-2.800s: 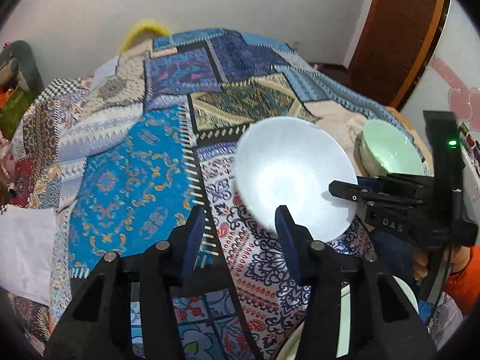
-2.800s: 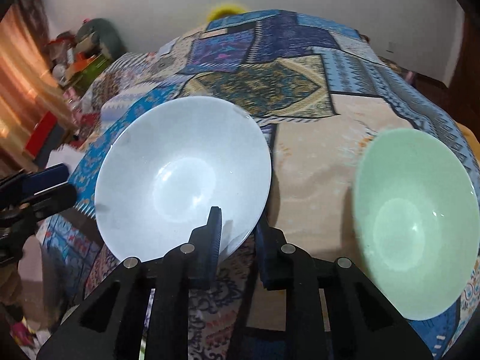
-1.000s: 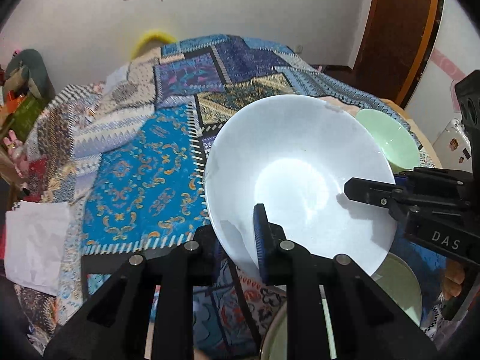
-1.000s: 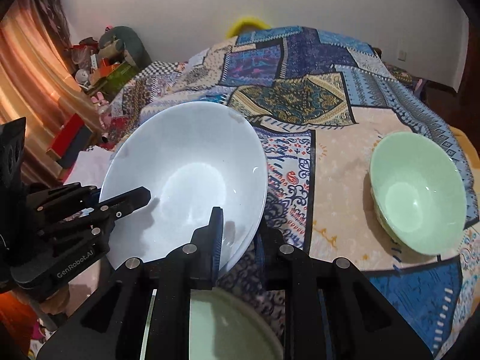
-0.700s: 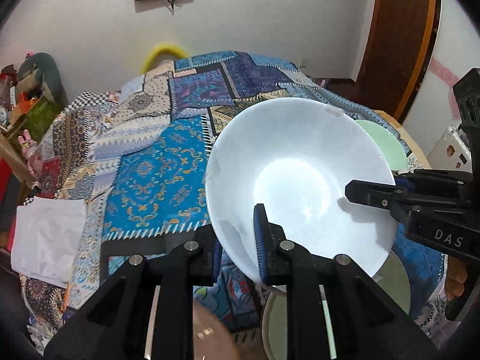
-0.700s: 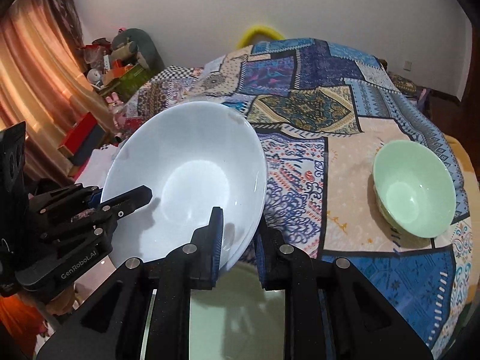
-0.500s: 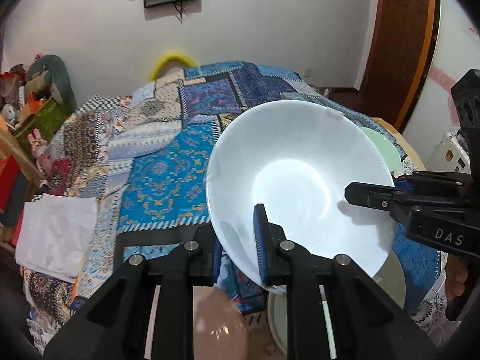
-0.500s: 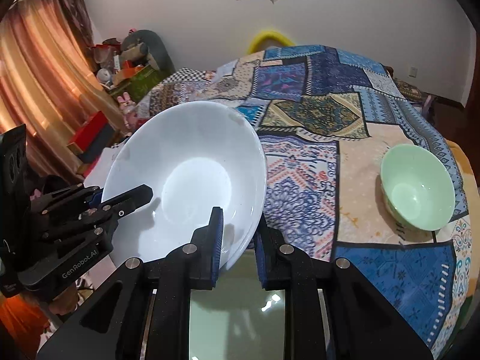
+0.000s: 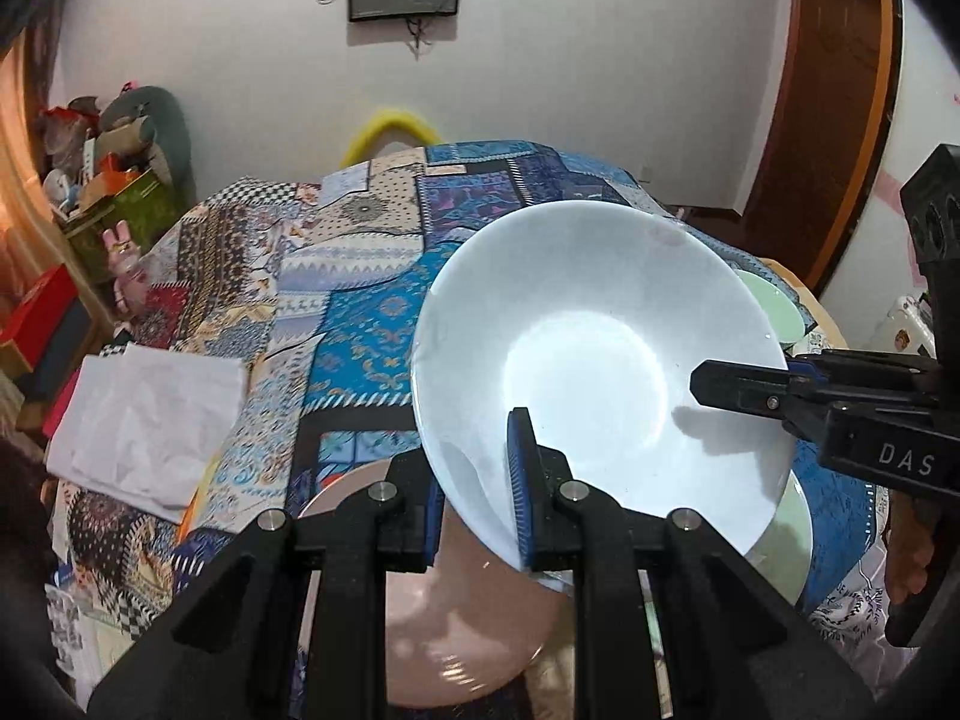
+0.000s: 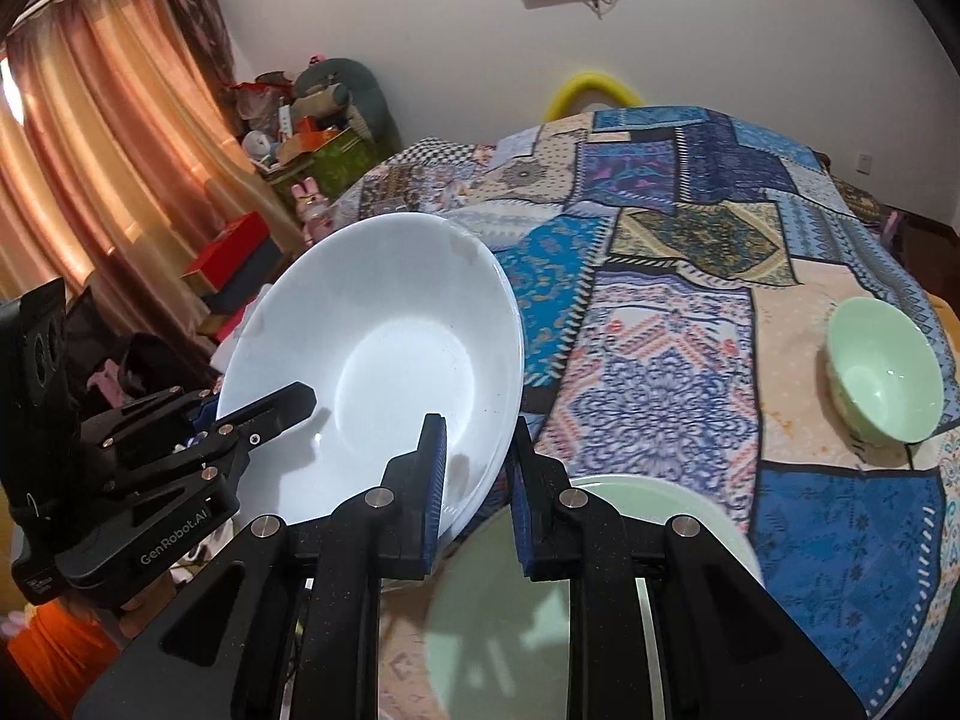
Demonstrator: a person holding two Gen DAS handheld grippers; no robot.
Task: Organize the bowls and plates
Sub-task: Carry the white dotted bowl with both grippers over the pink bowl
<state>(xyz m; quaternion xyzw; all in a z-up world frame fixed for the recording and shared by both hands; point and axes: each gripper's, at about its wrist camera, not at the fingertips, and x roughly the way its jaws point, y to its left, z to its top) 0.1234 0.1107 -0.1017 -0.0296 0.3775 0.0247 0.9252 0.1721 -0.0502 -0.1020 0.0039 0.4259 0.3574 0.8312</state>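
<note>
The wide, shallow white ceramic bowl hangs in the air between the two tools, carried by both at once: the left hand-held gripper has its blue pads pinched on the near-left part of the rim, and the right hand-held gripper is pinched in the same way on the near-right part, each one coming in from the side in the other's view. The bowl tilts, its open face turned toward the cameras, its far rim higher than the clamped near rim. What the next move turns on is what lies under it: a round pale pink plate sits on the bed below and to the near left of the bowl, and a round pale green plate lies below and to the near right. The small mint-green bowl stands well apart on the patchwork bedspread, at the far right, nearer the right hand.
</note>
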